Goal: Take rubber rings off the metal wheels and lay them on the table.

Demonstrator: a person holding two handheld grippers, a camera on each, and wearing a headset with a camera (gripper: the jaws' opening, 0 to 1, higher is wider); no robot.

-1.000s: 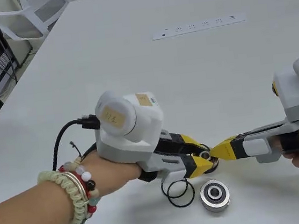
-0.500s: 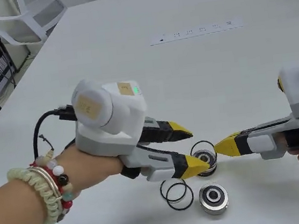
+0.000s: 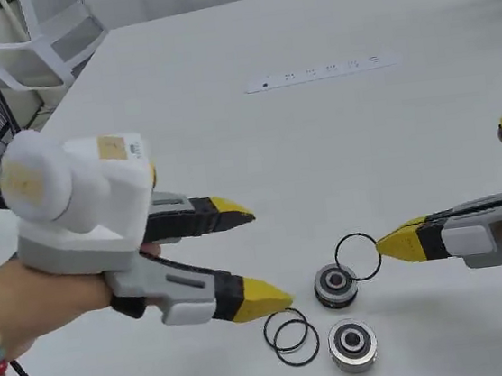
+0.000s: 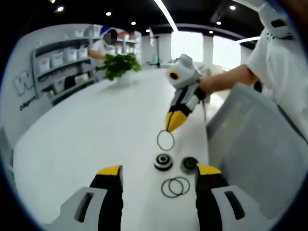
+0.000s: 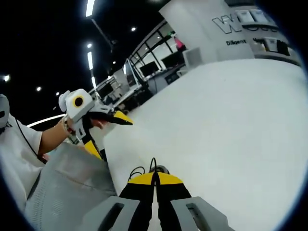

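While one rubber ring [image 3: 354, 234] is pinched in the closed right gripper [image 3: 380, 246] at one o'clock of the far wheel [image 3: 336, 285], the left gripper [image 3: 270, 256] is held wide open, empty; two rings [image 3: 290, 322] are laid at that wheel's eight o'clock.

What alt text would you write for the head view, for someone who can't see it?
The right tongs, shut, hold a black ring beside a metal wheel on a white table. The left tongs are open nearby; a second wheel and two loose rings lie closer to the viewer.
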